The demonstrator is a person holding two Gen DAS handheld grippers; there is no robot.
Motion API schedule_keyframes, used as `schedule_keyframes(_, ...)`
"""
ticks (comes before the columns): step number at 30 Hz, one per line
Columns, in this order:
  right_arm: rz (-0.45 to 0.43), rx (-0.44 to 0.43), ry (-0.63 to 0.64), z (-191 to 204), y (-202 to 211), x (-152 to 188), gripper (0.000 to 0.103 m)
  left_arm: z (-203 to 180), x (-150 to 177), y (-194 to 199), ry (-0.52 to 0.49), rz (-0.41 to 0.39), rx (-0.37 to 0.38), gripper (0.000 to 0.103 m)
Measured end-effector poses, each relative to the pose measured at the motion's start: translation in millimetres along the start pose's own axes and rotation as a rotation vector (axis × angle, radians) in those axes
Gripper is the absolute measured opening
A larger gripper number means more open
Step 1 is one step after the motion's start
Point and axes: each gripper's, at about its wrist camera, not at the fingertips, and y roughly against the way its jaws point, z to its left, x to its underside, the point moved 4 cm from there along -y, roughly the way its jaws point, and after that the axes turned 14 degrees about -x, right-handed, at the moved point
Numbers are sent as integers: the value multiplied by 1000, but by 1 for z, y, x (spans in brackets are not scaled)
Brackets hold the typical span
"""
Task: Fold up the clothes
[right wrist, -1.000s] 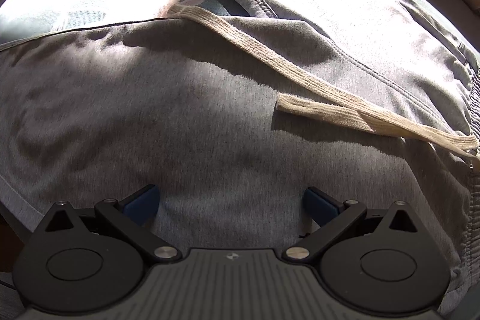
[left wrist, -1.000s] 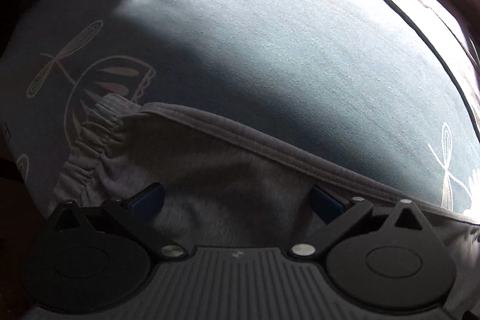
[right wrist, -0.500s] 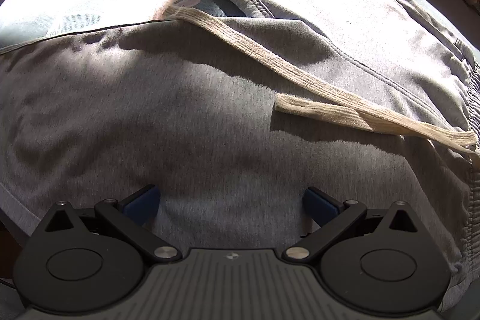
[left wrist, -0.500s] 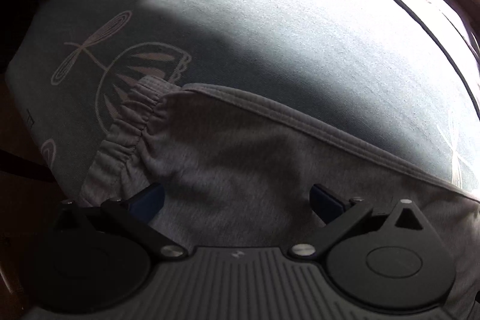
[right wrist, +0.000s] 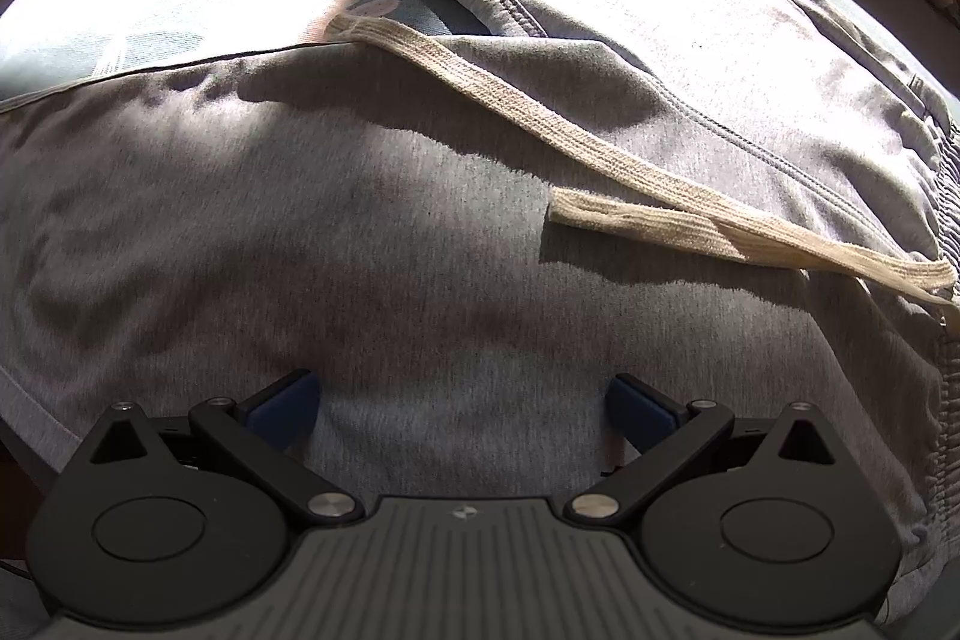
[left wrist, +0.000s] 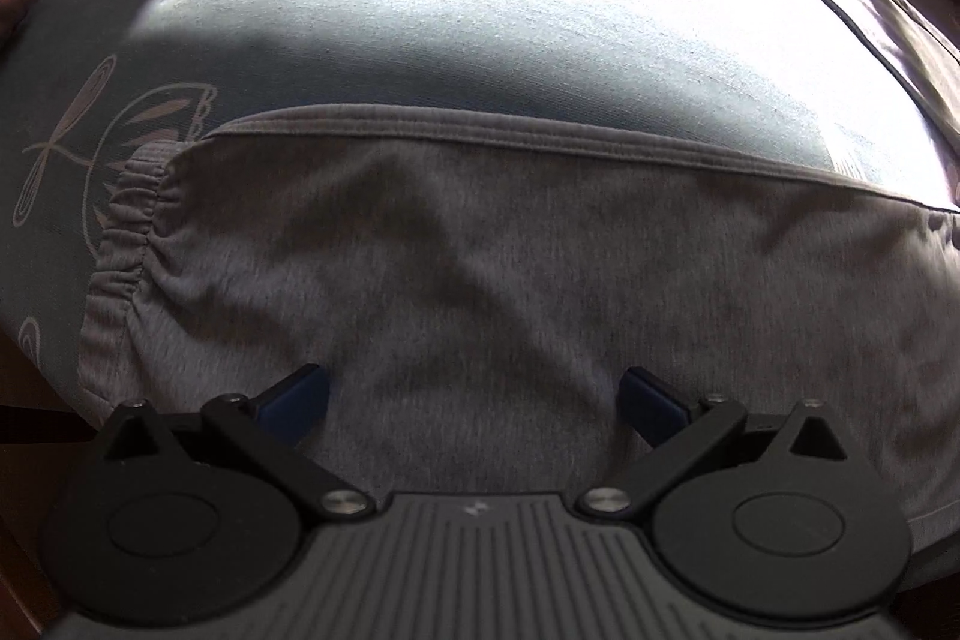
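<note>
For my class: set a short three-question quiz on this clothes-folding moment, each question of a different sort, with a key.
1. True or false: the left gripper has its jaws apart over the grey trousers.
2. Multiple choice: the cream drawstring lies A) on the grey fabric, B) between the right gripper jaws, C) on the floor.
3. Fill in: the elastic cuff rests on a blue ____ with printed motifs.

Key: 1 true; 2 A; 3 sheet.

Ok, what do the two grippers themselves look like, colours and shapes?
They look alike. The left gripper and right gripper each have a ribbed grey body, two round black discs, black link arms with silver screws, and blue finger pads.
</note>
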Motion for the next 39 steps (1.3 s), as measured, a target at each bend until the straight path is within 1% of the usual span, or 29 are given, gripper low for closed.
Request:
schedule_keyframes(6, -5, -4, -4, 0, 1, 3, 103, -7, -2, 0, -19, 22, -25, 103)
schedule_keyframes(9, -2, -9, 3, -3, -7, -4, 103, -14, -4, 2, -44, 30, -26, 103)
schedule_keyframes(12, 18, -7, 9, -1, -5, -5, 103, -18, -9, 3, -48, 47, -35, 102)
schedule_keyframes(14, 38, -1, 15, 3, -1, -8, 103, -25, -12, 11, -57, 27, -19, 102)
schedule_keyframes(15, 32, -10, 26, 7, 2, -10, 101, -29, -16, 14, -69, 6, -13, 102)
schedule_keyframes(18, -77, -50, 115, 32, 22, -18, 102, -58, -23, 34, -120, -56, 45, 102)
schedule_keyframes(20, -106, -75, 135, 45, 20, -25, 103, -78, -28, 42, -151, -92, 98, 102)
schedule_keyframes(23, -99, -113, 135, 49, -4, -40, 103, -104, -31, 50, -208, -123, 174, 102)
schedule_keyframes(25, -86, -81, 150, 52, -15, -30, 103, -121, -33, 54, -276, -140, 220, 102)
schedule_keyframes(26, -80, -65, 157, 53, -20, -25, 103, -129, -34, 56, -322, -154, 227, 102)
schedule_keyframes(27, -93, -55, 192, 52, -20, -18, 103, -136, -32, 63, -362, -168, 227, 102)
schedule_keyframes(30, -72, -59, 195, 47, -15, -1, 103, -153, -27, 70, -449, -187, 236, 102)
schedule_keyframes(32, -56, -58, 196, 45, -7, 7, 103, -171, -27, 76, -483, -196, 243, 102)
schedule_keyframes(35, -114, -84, 179, 39, 12, 11, 103, -192, -26, 79, -519, -201, 276, 102)
schedule_keyframes(39, -87, -37, 125, 24, 9, 30, 103, -219, -23, 89, -578, -226, 312, 102)
